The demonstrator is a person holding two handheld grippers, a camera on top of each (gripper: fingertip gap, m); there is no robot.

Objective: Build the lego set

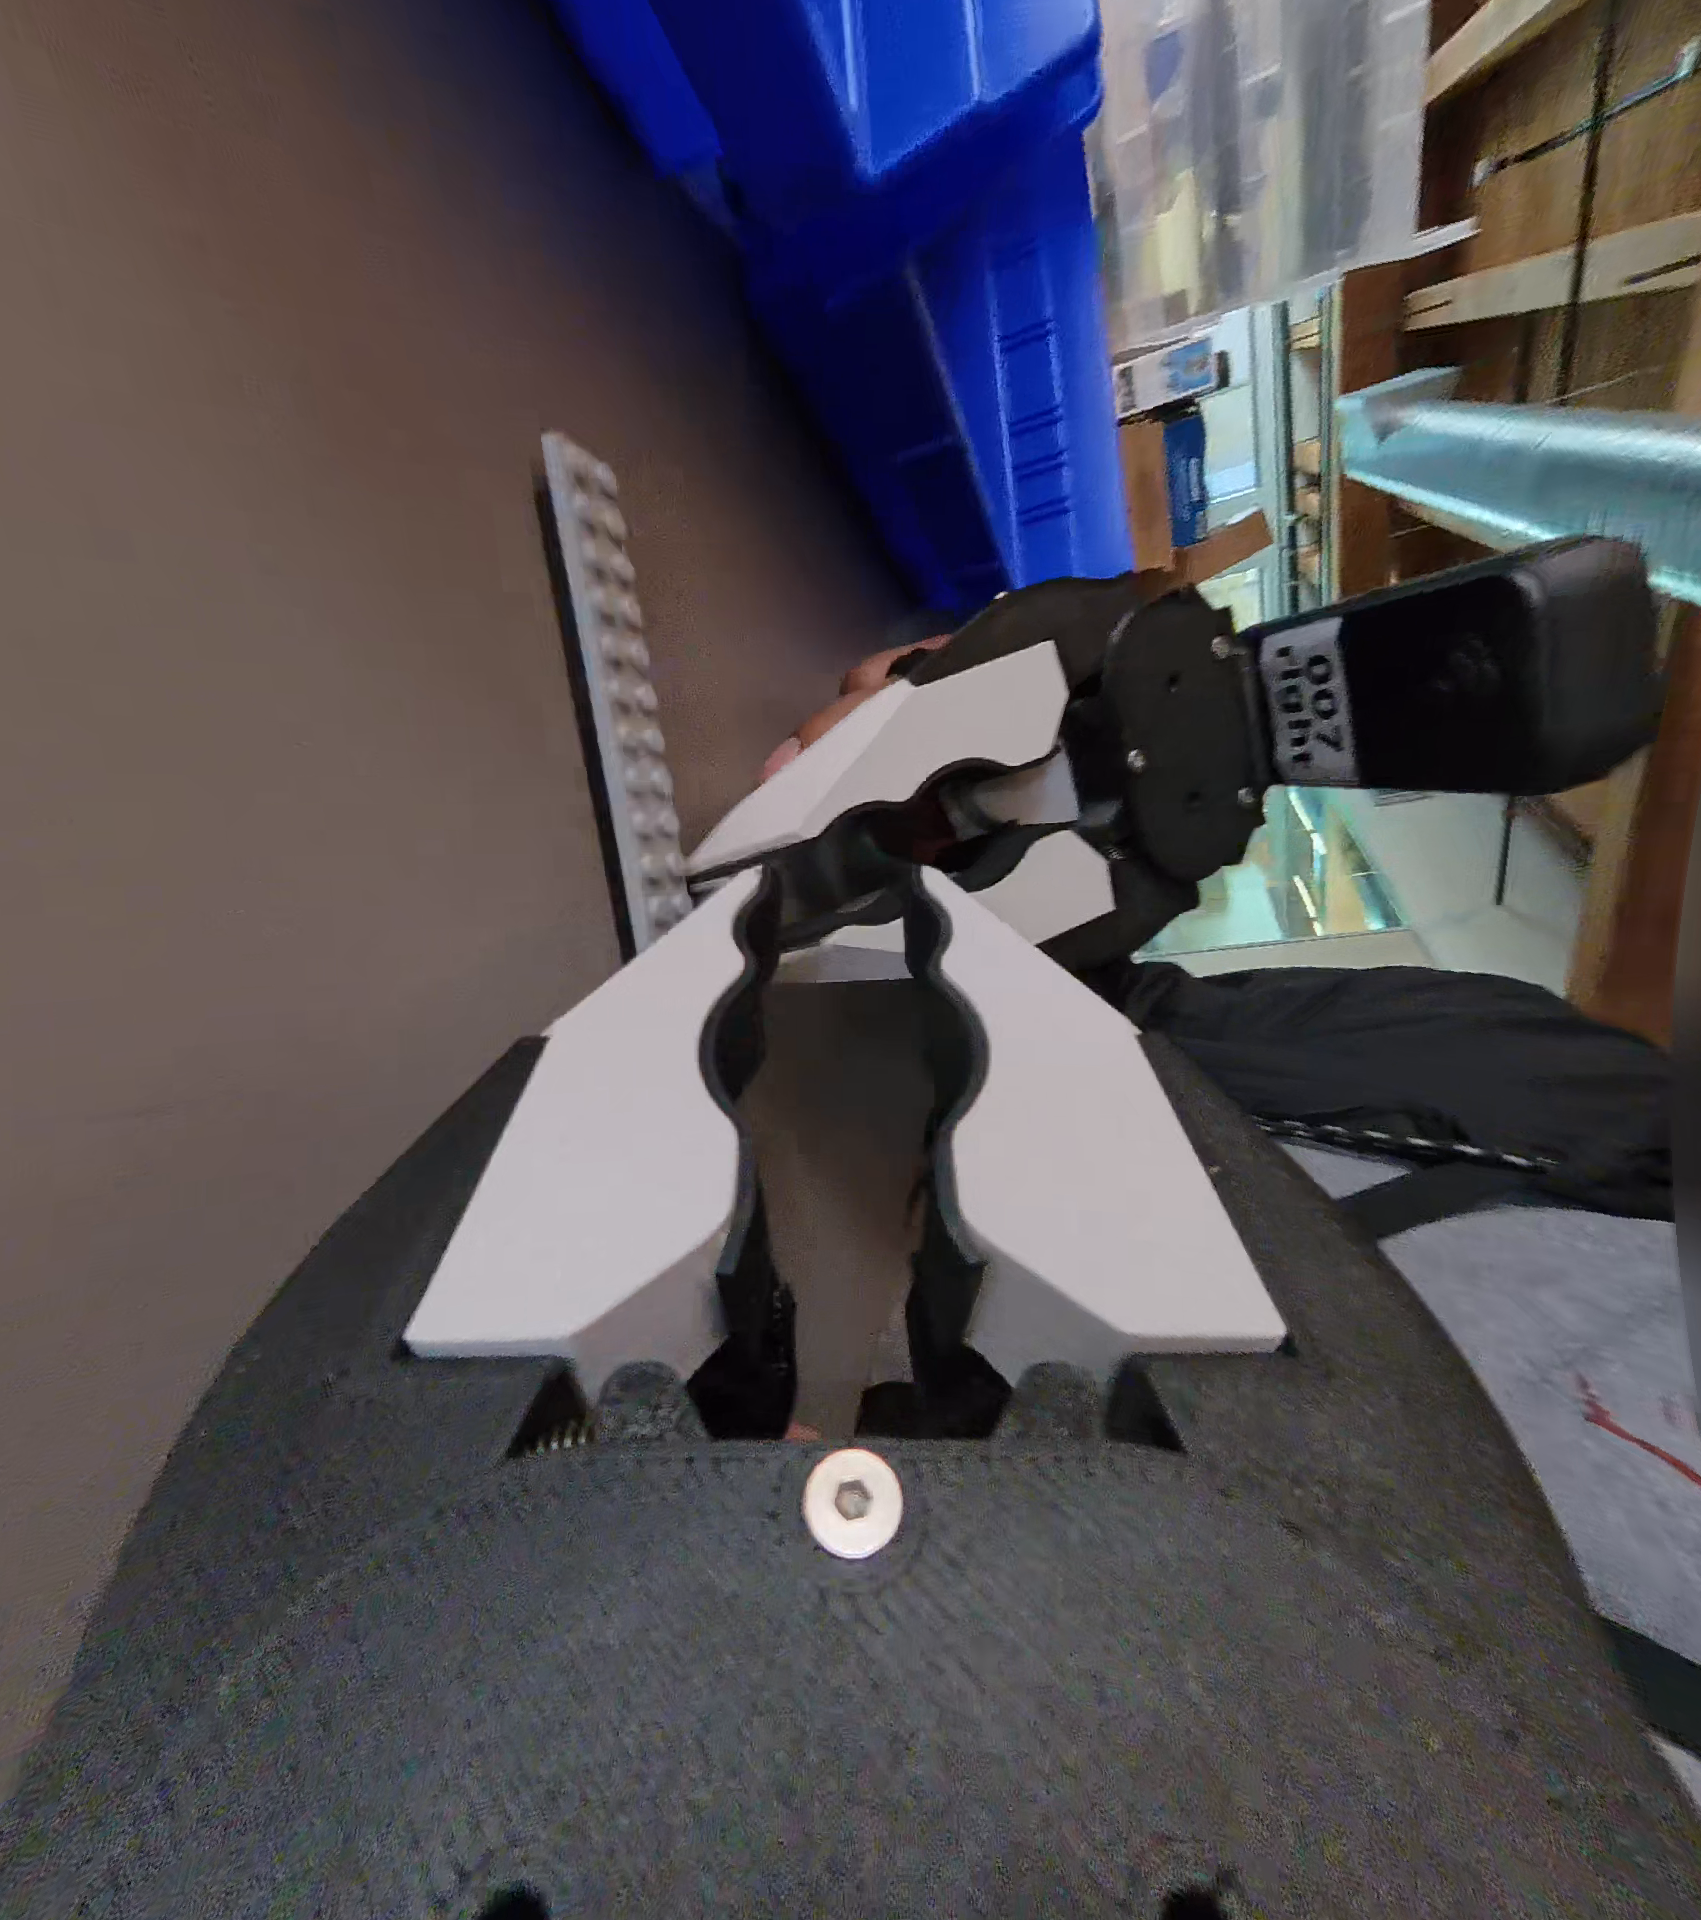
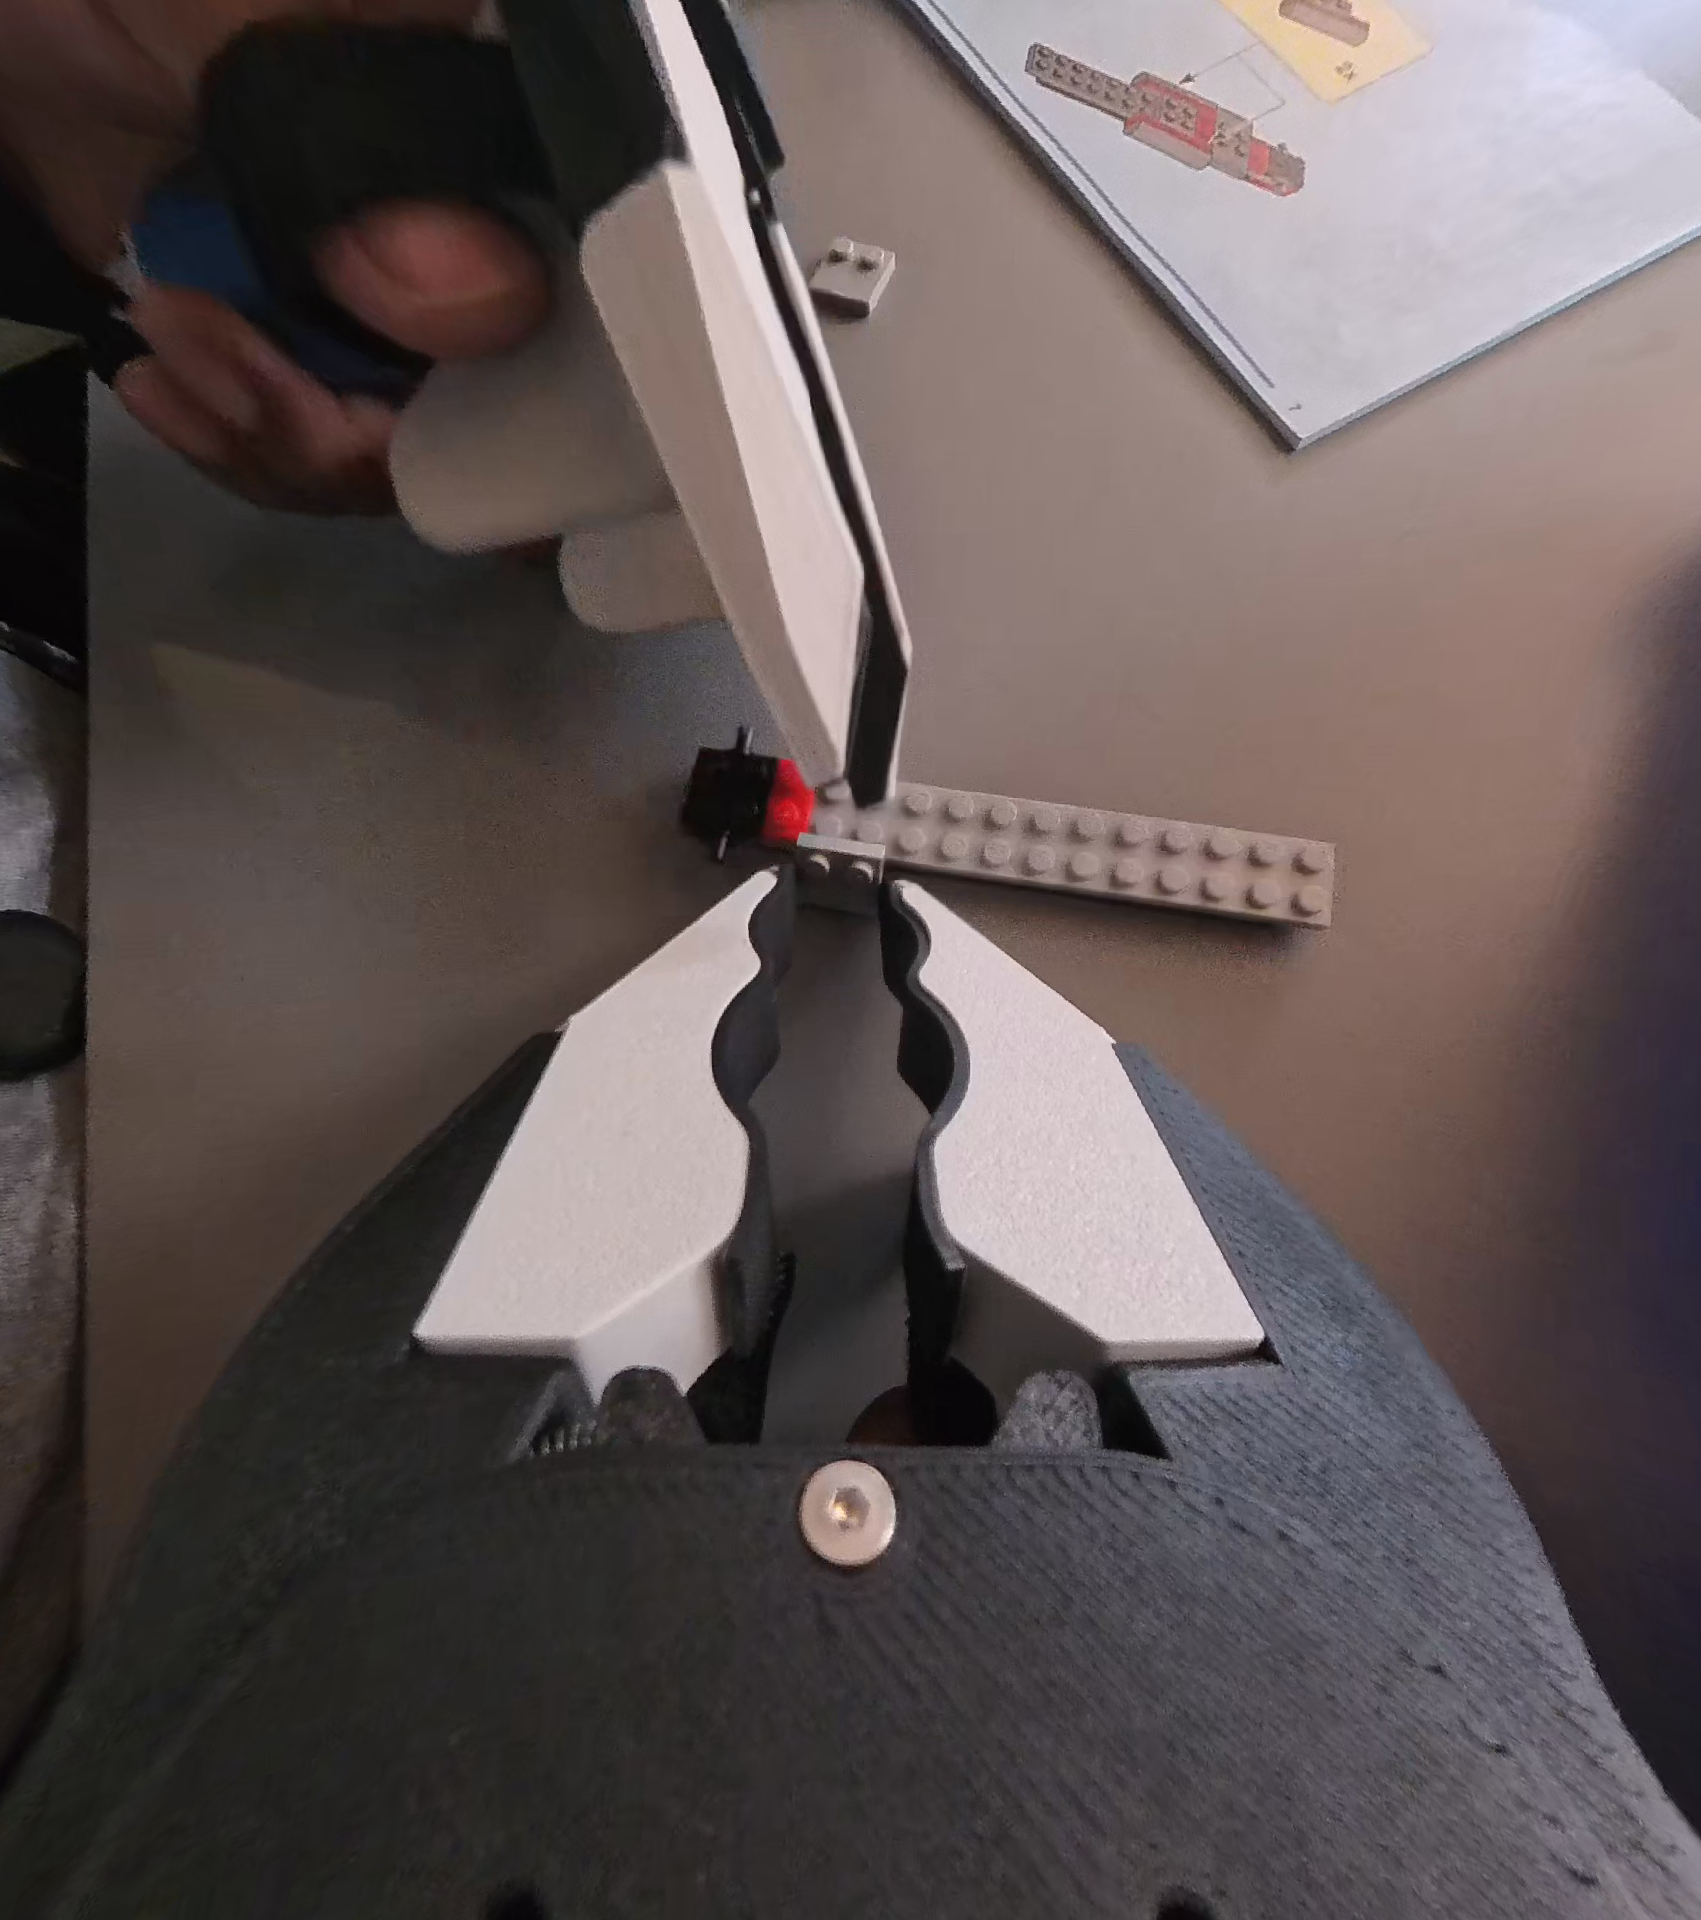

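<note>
Long plate: I see a long flat grey studded lego plate (image 2: pixel 1085 847), two studs wide, lying flat on the grey-brown counter (image 2: pixel 1241 644); in my left wrist view it (image 1: pixel 622 686) runs edge-on away from the camera.
Red and black piece: a small red and black lego piece (image 2: pixel 747 805) sits at the plate's near-left end, touching it.
Small brick: a small grey two-stud lego brick (image 2: pixel 841 868) is right at the plate's end, beside the red part.
Right gripper: my right gripper (image 2: pixel 835 888) is clamped on that small grey brick, fingertips close either side of it.
Left gripper: my left gripper (image 2: pixel 861 784) comes down steeply with its tip on the plate's end studs; its fingers look drawn nearly together, but I cannot tell if they pinch anything.
Loose piece: another small grey two-stud lego piece (image 2: pixel 854 275) lies apart, farther up the counter.
Booklet: a pale blue instruction booklet (image 2: pixel 1397 208) lies open at top right.
Bin: a blue plastic bin (image 1: pixel 929 260) stands beyond the plate.
</note>
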